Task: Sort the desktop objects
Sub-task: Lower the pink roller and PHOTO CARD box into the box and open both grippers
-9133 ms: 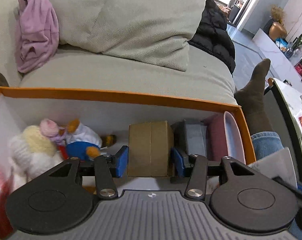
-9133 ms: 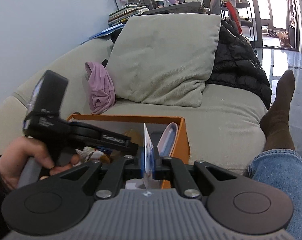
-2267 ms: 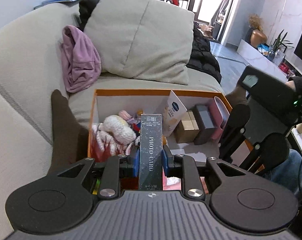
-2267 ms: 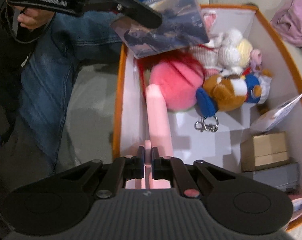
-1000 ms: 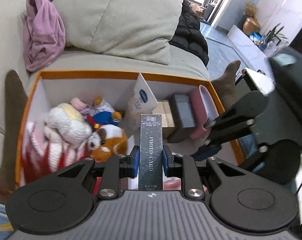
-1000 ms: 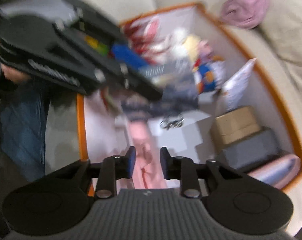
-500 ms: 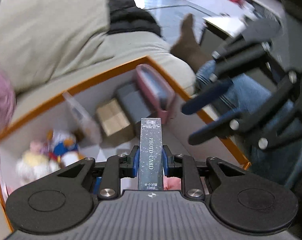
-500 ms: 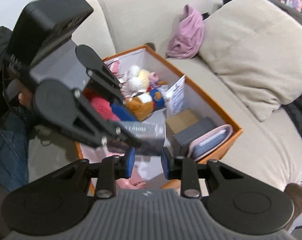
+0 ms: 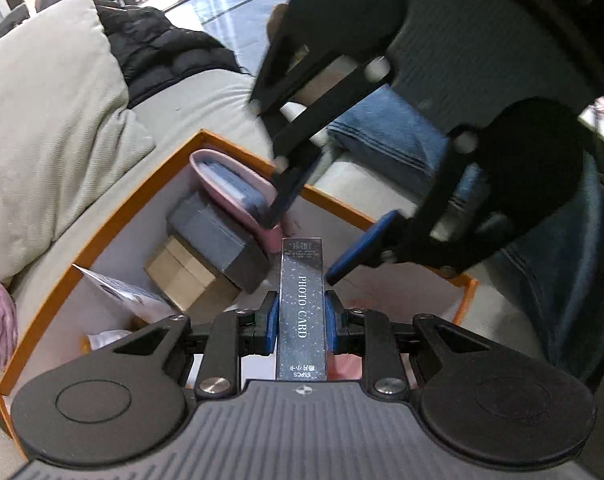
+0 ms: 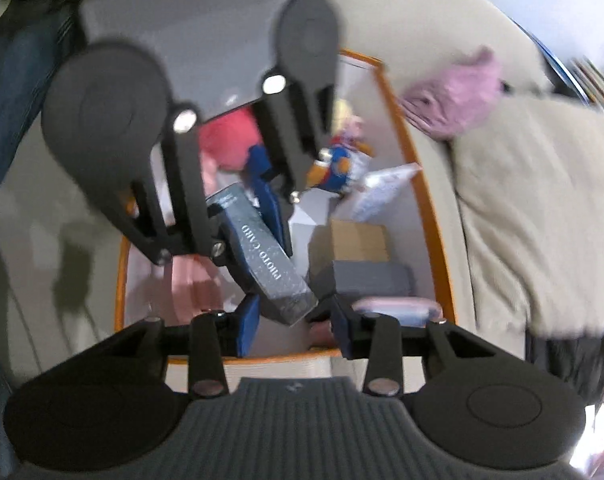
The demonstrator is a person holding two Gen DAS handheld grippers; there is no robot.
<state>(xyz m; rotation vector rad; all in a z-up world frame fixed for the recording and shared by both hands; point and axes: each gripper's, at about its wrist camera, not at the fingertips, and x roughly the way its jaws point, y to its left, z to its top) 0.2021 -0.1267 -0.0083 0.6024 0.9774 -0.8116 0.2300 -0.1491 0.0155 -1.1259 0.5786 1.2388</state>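
My left gripper (image 9: pixel 302 318) is shut on a dark photo card box (image 9: pixel 302 300) and holds it over the orange box (image 9: pixel 122 208). My right gripper (image 10: pixel 294 328) is open, and the far end of the photo card box (image 10: pixel 270 264) sits between its fingers; touching or not, I cannot tell. In the left wrist view the right gripper (image 9: pixel 317 224) faces me just beyond the box tip. The orange box holds a brown carton (image 9: pixel 186 272), a grey case (image 9: pixel 218 236), a pink case (image 9: pixel 238 188) and plush toys (image 10: pixel 337 164).
A white leaflet (image 9: pixel 118 296) leans inside the orange box. A beige cushion (image 9: pixel 42 120), a black jacket (image 9: pixel 158 52) and a pink cloth (image 10: pixel 453 92) lie on the sofa. A leg in jeans (image 9: pixel 385 132) is beside the orange box.
Both grippers have swung to face each other over the orange box. My right gripper has opened wider and come up around the far end of the photo card box.
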